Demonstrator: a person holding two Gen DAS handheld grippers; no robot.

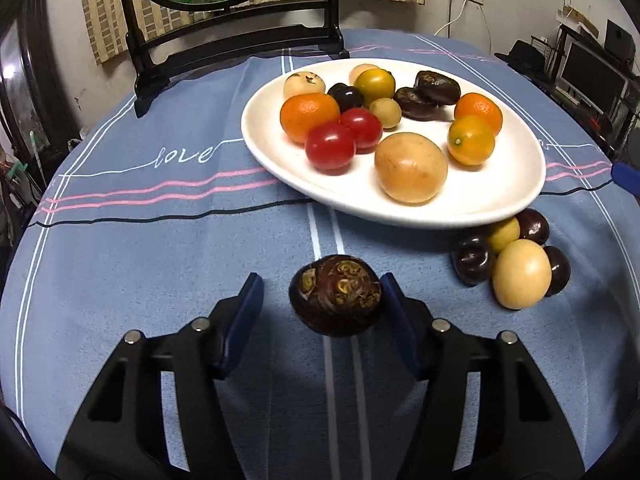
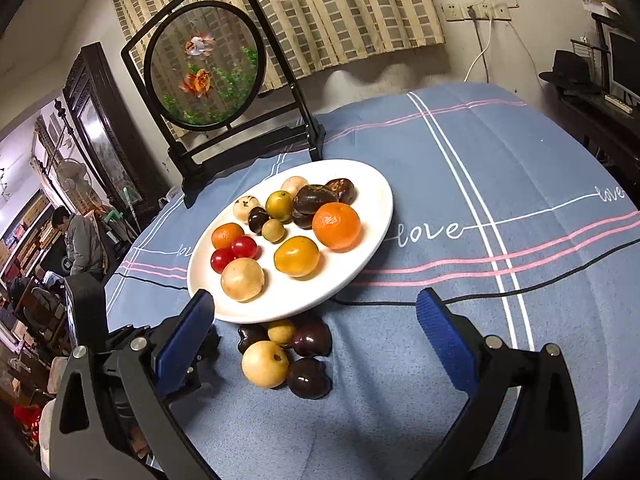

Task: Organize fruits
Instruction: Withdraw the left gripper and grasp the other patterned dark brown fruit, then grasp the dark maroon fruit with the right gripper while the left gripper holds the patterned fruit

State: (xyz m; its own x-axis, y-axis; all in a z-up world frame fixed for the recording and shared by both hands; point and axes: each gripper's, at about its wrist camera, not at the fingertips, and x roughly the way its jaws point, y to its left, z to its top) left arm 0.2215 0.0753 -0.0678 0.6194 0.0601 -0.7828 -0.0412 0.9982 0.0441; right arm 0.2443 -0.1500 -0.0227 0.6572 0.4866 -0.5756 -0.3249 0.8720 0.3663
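My right gripper hangs with its blue-padded jaws spread wide, nothing between the pads. Just beyond them on the blue tablecloth lies a small heap of loose fruit: a pale round one nearest, dark glossy ones beside it, touching each other against the near rim of the white plate. The plate carries a mandarin, two cherry tomatoes and more. Far left stands a round goldfish screen. My left gripper's black body shows near left.
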